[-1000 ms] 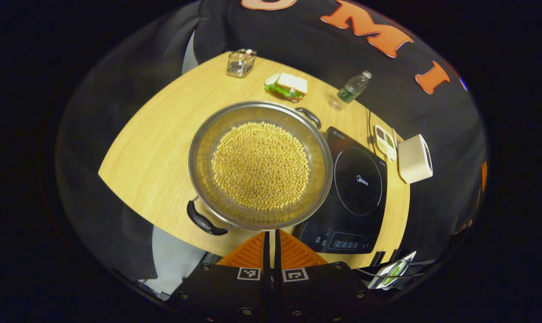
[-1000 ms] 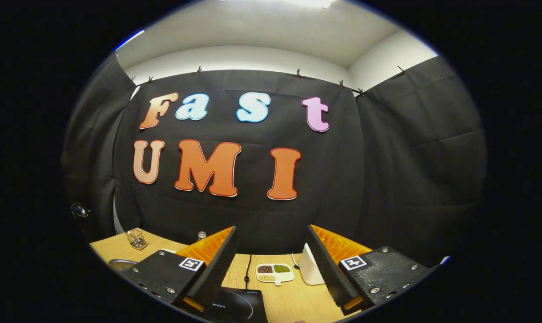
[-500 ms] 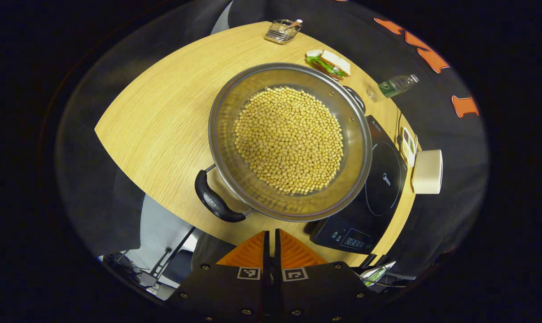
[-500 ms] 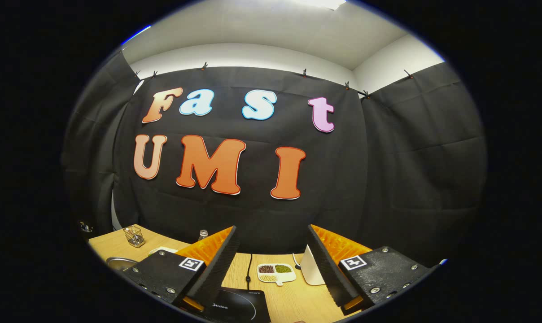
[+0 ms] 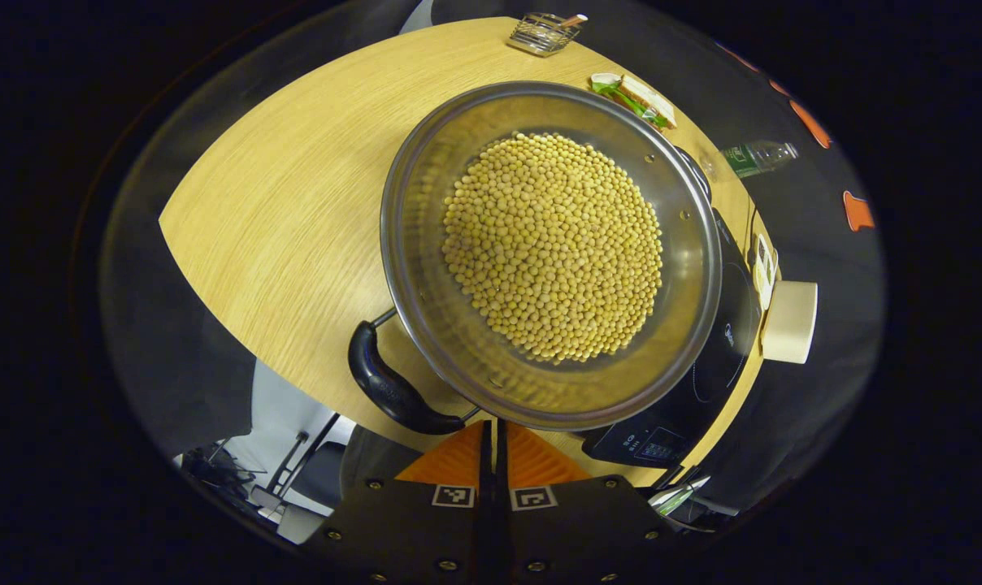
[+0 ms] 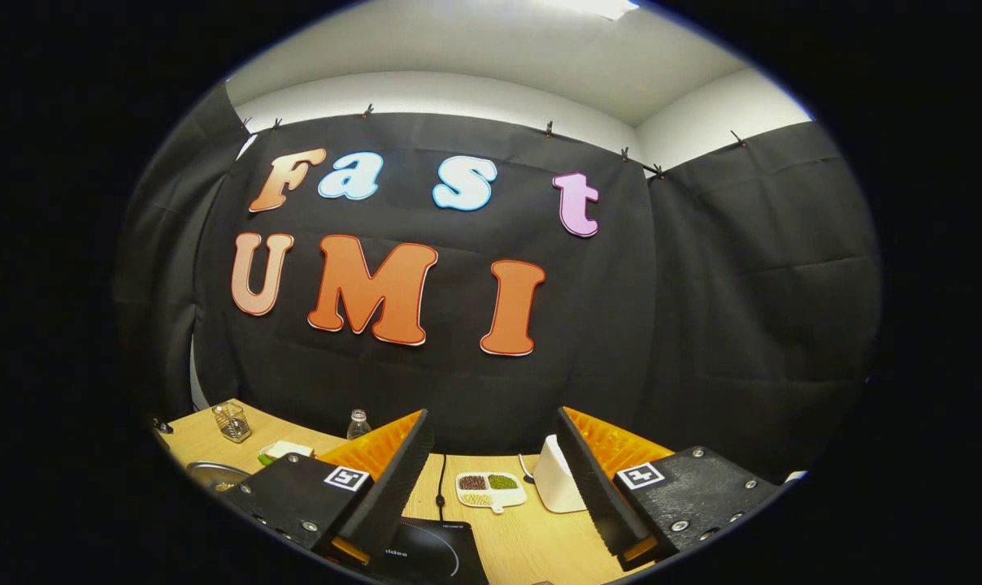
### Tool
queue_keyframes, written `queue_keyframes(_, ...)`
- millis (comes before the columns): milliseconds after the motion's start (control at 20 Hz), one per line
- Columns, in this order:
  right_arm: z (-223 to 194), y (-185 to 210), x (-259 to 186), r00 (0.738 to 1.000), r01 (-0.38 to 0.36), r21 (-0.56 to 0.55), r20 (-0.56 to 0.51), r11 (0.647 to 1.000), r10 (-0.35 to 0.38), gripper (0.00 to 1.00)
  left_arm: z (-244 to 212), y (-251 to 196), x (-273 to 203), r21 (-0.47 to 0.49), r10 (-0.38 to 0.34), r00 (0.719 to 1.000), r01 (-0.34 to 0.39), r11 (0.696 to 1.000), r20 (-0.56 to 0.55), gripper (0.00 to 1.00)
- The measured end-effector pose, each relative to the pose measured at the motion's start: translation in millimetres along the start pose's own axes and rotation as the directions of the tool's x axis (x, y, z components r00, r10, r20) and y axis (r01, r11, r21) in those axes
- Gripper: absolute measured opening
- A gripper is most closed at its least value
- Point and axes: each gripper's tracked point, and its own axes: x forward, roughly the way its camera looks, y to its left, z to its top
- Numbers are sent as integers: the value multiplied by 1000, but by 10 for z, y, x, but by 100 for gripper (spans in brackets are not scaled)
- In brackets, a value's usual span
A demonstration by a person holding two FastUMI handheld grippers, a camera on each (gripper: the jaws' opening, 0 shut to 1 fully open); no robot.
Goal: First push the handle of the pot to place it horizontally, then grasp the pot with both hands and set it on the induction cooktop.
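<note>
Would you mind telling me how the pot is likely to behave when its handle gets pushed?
The pot looks heavy: a thick bed of beans covers its bottom. On the smooth wooden table it would probably pivot stiffly rather than tip. The loose beans may shift if it jerks. The near handle gives useful leverage.

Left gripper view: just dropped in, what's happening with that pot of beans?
The left hand-held gripper, fingers shut, hangs over the near rim of the round steel pot of yellow beans. The pot's curved black handle points diagonally toward the wooden table edge. The pot sits beside the black induction cooktop. The right hand-held gripper is open, facing the back wall.
</note>
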Motion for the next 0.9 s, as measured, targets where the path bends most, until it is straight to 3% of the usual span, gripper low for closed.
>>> queue_keyframes(400,-99,139,22,1000,-2,-2,-30,1000,2,95,355,435,-22,47,125,991,-128,991,54,1)
queue_keyframes(900,-187,280,69,998,3,-6,-66,1000,-4,95,935,780,-120,104,229,960,-247,963,159,1)
